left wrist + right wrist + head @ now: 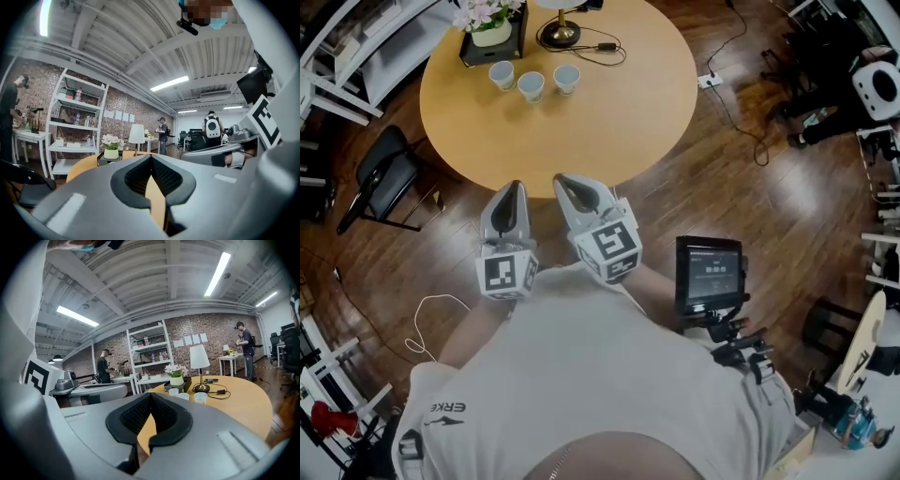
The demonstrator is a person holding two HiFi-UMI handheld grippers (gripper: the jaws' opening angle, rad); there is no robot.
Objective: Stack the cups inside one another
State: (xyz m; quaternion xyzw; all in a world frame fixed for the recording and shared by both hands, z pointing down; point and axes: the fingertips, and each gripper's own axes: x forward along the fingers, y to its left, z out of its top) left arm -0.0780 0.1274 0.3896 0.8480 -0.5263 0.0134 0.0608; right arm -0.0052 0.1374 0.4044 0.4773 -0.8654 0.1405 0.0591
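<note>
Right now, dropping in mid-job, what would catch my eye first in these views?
Three pale cups stand in a row, unstacked, on the far side of the round wooden table, beside a flower pot and a lamp. The left gripper and right gripper hang side by side at the table's near edge, both shut and empty.

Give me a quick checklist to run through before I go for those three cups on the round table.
1. Three cups upright, apart, in a row: ok.
2. Left gripper empty: ok.
3. Right gripper empty: ok.
4. Jaws open for a grasp: not ok, both pairs are closed.
5. Grippers at the cups: not ok, both hang by the near edge of the table, and the cups stand on its far side.
6. Lamp cable apart from the cups: ok, it lies beyond them to the right.
</note>
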